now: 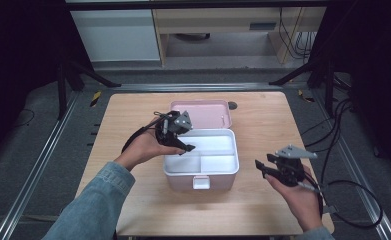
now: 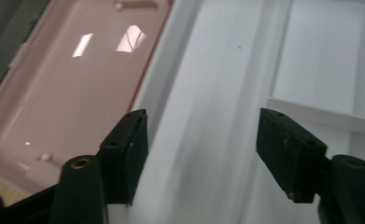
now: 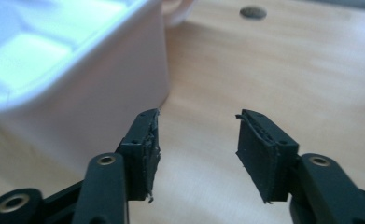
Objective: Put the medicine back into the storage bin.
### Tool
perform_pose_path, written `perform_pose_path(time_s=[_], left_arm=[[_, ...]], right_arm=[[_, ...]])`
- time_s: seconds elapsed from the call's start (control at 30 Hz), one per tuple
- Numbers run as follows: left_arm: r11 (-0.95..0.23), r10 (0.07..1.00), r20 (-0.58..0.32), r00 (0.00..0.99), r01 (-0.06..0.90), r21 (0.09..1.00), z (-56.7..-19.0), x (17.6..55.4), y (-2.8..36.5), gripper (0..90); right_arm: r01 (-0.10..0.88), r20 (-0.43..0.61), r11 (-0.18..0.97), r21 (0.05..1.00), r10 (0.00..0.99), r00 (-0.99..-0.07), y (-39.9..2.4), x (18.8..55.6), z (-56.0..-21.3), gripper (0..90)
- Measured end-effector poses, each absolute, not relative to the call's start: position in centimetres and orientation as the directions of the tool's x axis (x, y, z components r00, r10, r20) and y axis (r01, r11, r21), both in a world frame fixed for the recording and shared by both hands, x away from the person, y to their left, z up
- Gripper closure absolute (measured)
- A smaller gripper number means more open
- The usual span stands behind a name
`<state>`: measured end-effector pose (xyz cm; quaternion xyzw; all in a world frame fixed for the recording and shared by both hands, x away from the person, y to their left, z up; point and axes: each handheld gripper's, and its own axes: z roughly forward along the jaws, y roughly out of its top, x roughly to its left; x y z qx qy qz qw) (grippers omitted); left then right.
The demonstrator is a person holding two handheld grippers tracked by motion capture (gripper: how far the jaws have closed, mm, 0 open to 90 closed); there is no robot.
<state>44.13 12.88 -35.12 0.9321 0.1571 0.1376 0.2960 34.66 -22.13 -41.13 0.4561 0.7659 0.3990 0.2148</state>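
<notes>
Pink plastic box (image 1: 201, 165), lid back, mid-frame: left gripper (image 1: 185, 148) fingers parted, empty, over its tray; right gripper (image 1: 263, 168), half-open, empty, should stay clear.

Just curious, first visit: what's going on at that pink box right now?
Left tongs open over the open box. Right tongs open, off to its side. Box trays bare, nothing blocking.

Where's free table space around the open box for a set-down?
Bare table left of the pink box, between it and the left edge. A wide strip runs right of the box, behind the right claw. The front edge is bare too. Crowded: over the box, where the left claw hangs.
</notes>
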Motion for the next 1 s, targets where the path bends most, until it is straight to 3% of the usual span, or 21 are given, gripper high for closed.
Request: perform_pose_path(time_s=[0.13, 0.27, 0.57, 0.77, 0.83, 1.0], left_arm=[[-0.698, 0.513, 0.132, 0.848, 0.323, 0.639, -34.7, 45.3, 14.5, 20.1], [-0.620, 0.626, 0.103, 0.773, 0.413, 0.667, -34.3, 46.8, 16.0, 18.1], [-0.524, 0.761, 0.124, 0.637, 0.491, 0.696, -34.5, 50.2, 18.5, 27.6], [-0.472, 0.816, 0.122, 0.565, 0.530, 0.705, -35.9, 52.3, 19.1, 32.6], [-0.462, 0.824, 0.117, 0.555, 0.538, 0.705, -36.5, 52.9, 19.1, 38.6], [-0.441, 0.845, 0.110, 0.523, 0.566, 0.697, -37.9, 54.2, 19.1, 40.3]], right_arm=[[0.522, 0.020, 0.286, 0.804, 0.863, -0.505, -21.0, 37.9, -39.2, 57.3], [0.519, 0.012, 0.301, 0.800, 0.856, -0.516, -19.0, 41.9, -37.6, 63.6], [0.535, 0.033, 0.293, 0.792, 0.855, -0.518, -14.9, 50.1, -36.6, 70.9], [0.571, 0.068, 0.241, 0.785, 0.883, -0.465, -14.5, 53.5, -37.4, 72.7], [0.581, 0.075, 0.229, 0.781, 0.889, -0.452, -14.3, 54.2, -37.8, 73.5], [0.614, 0.094, 0.214, 0.760, 0.898, -0.429, -13.8, 55.6, -39.3, 71.4]])
